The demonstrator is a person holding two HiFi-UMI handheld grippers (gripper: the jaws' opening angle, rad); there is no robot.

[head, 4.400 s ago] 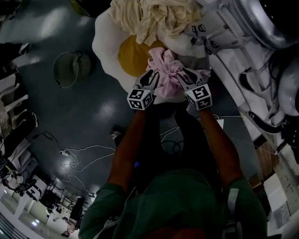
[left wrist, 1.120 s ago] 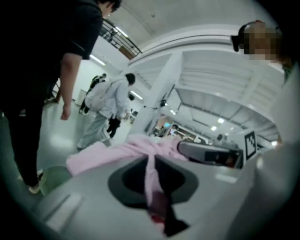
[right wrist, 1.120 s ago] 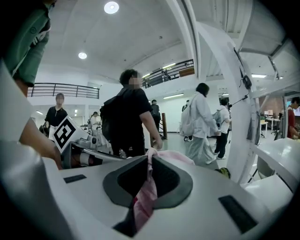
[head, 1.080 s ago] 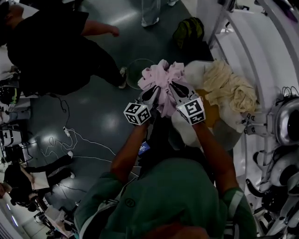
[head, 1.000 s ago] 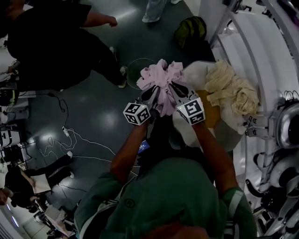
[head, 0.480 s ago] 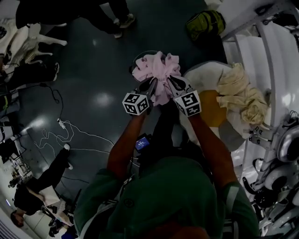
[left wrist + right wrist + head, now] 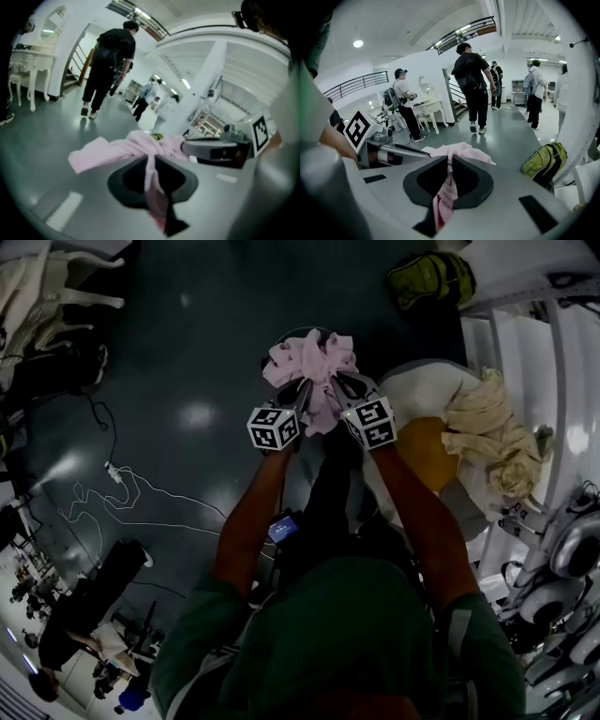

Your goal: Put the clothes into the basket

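A crumpled pink garment (image 7: 309,362) hangs between both grippers in the head view, over the dark floor. My left gripper (image 7: 300,392) is shut on its left side and my right gripper (image 7: 336,388) on its right side. Beneath the garment a round basket rim (image 7: 277,337) peeks out, mostly hidden by the cloth. In the left gripper view a pink fold (image 7: 151,180) is pinched in the left gripper (image 7: 152,158). The right gripper view shows the same cloth (image 7: 446,190) clamped in the right gripper (image 7: 451,161).
A white cushion with a yellow centre (image 7: 424,432) lies on the right with cream clothes (image 7: 497,442) on it. A green backpack (image 7: 427,277) sits on the floor beyond. Cables (image 7: 122,498) trail at the left. People (image 7: 473,84) stand further off.
Both grippers have carried the pink garment away from the cushion, leftward and downward, and it now hangs over the basket rim. The grip on it is unchanged.
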